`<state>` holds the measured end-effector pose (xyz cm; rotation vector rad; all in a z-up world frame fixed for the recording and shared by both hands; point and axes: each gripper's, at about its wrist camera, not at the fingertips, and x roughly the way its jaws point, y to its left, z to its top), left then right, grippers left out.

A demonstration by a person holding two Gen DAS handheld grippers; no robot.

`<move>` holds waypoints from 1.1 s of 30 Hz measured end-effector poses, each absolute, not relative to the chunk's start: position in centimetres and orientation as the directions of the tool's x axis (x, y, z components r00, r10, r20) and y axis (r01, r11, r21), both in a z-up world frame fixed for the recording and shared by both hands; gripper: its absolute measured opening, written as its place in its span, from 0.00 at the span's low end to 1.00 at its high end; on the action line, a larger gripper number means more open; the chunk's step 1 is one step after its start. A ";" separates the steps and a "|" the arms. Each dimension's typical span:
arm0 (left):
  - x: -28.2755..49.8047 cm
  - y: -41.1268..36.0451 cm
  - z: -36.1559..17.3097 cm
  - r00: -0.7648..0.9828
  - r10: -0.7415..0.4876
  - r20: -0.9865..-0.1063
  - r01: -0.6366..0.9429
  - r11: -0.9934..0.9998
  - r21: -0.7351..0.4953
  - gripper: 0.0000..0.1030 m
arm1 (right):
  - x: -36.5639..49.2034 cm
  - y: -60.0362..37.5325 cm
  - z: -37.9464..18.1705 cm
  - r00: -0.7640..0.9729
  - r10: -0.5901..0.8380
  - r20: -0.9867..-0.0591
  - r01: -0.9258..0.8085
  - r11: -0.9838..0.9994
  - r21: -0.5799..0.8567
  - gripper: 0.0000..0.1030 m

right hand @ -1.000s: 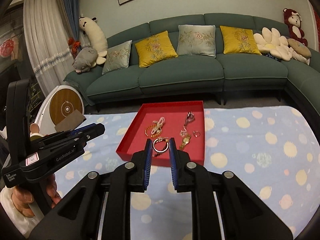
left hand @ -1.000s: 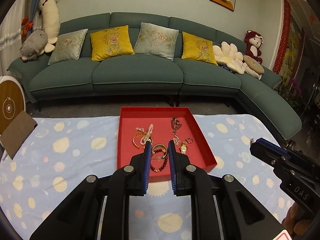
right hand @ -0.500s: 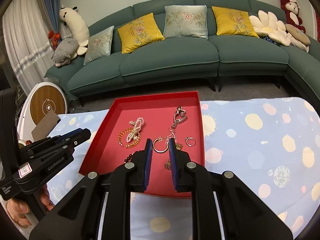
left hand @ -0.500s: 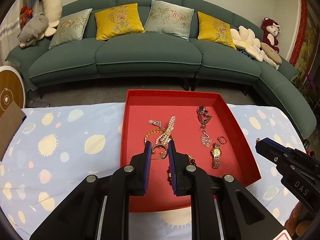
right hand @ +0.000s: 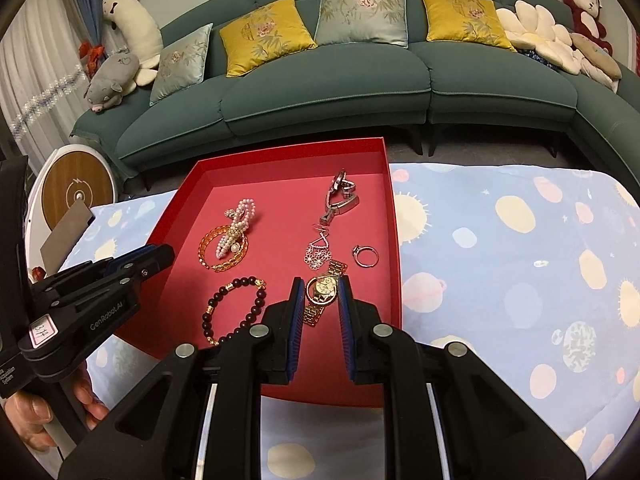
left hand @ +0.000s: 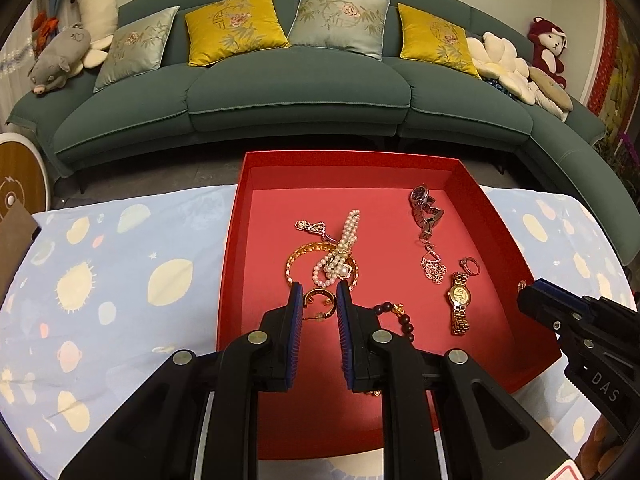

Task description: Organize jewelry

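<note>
Red tray [left hand: 496,216] sits on your desk [left hand: 120,264]. Your left claw [left hand: 319,292] is over its near half, a gold bangle [left hand: 318,300] seen in the gap; right claw [right hand: 320,286] frames the gold watch [right hand: 322,288]. Both slightly apart, gripping nothing.

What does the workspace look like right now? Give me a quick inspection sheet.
Surface: table under a blue planet-print cloth.
Job's things: red tray holding pearl strand, amber bangle, gold hoop, dark bead bracelet, gold watch, silver watch, ring, flower pendant.
Clutter: nothing seen.
Grippers: left gripper, right gripper, both empty, jaws narrowly apart.
Cables: nothing seen.
Surroundings: green sofa, cushions, plush toys.
</note>
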<state>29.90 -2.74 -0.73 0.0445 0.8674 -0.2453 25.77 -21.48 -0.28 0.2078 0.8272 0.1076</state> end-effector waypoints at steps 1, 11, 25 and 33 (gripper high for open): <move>30.0 -2.8 -0.8 0.620 -0.195 -0.760 0.231 0.971 -0.061 0.14 | 25.8 -21.5 -0.3 0.672 0.173 -0.720 -0.014 0.975 0.222 0.16; 30.3 -3.0 -1.6 0.610 -0.194 -0.768 0.231 0.971 -0.062 0.14 | 26.7 -21.3 -1.2 0.658 0.174 -0.733 -0.015 0.976 0.218 0.16; 28.8 -1.5 3.0 0.679 -0.206 -0.704 0.170 0.978 -0.122 0.55 | 24.5 -22.0 3.7 0.767 0.151 -0.624 -0.004 0.973 0.231 0.50; 21.5 0.9 11.5 0.787 -0.208 -0.580 0.145 0.977 -0.155 0.62 | 16.7 -23.1 10.3 0.875 0.134 -0.465 -0.001 0.961 0.276 0.78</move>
